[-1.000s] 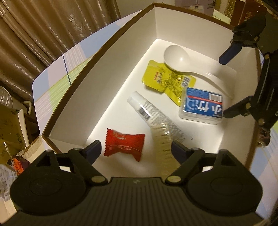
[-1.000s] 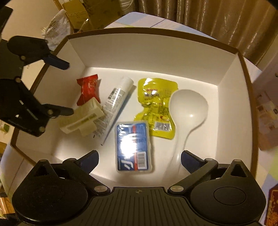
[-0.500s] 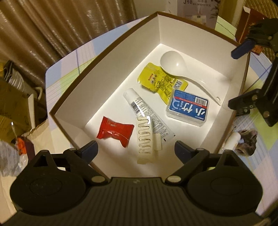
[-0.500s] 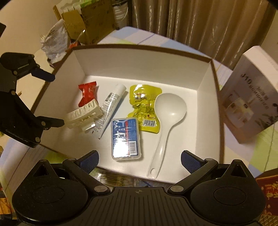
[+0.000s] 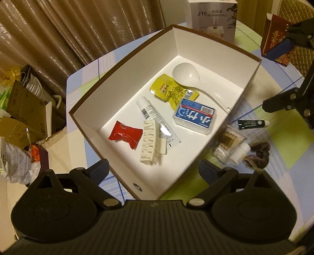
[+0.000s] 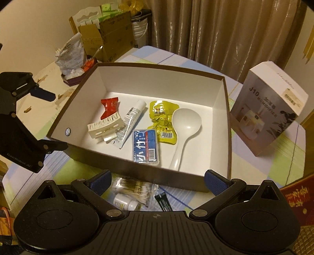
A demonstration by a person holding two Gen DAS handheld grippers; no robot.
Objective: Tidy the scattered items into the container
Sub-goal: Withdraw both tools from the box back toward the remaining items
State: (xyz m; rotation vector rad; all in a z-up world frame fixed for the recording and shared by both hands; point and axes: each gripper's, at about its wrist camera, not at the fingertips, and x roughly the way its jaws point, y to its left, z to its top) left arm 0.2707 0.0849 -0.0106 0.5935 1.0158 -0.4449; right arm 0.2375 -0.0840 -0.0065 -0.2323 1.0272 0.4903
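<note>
The brown box with white inside (image 5: 247,86) (image 6: 221,109) holds a red candy (image 5: 125,134) (image 6: 109,107), a cream hair clip (image 5: 150,145) (image 6: 104,127), a white tube (image 5: 155,117) (image 6: 130,121), a yellow pouch (image 5: 171,91) (image 6: 162,119), a blue-labelled case (image 5: 195,118) (image 6: 146,146) and a white spoon (image 5: 186,73) (image 6: 184,127). Outside it lie a cotton swab pack (image 5: 228,142) (image 6: 132,189), a small white bottle (image 5: 239,154) (image 6: 125,204), a dark green tube (image 5: 253,124) (image 6: 163,203) and a brown scrunchie (image 5: 258,155). My left gripper (image 5: 154,172) and right gripper (image 6: 158,183) are open and empty, above the box's near edges.
A white humidifier box (image 6: 268,113) (image 5: 213,18) stands beside the container. A red carton (image 5: 274,38) (image 6: 294,198) sits at the table's side. Cardboard boxes and bags (image 6: 106,39) (image 5: 21,109) are beyond the table, with curtains behind.
Both grippers have pulled back and up out of the box. The hair clip now lies in the box. The items outside the box have come into view.
</note>
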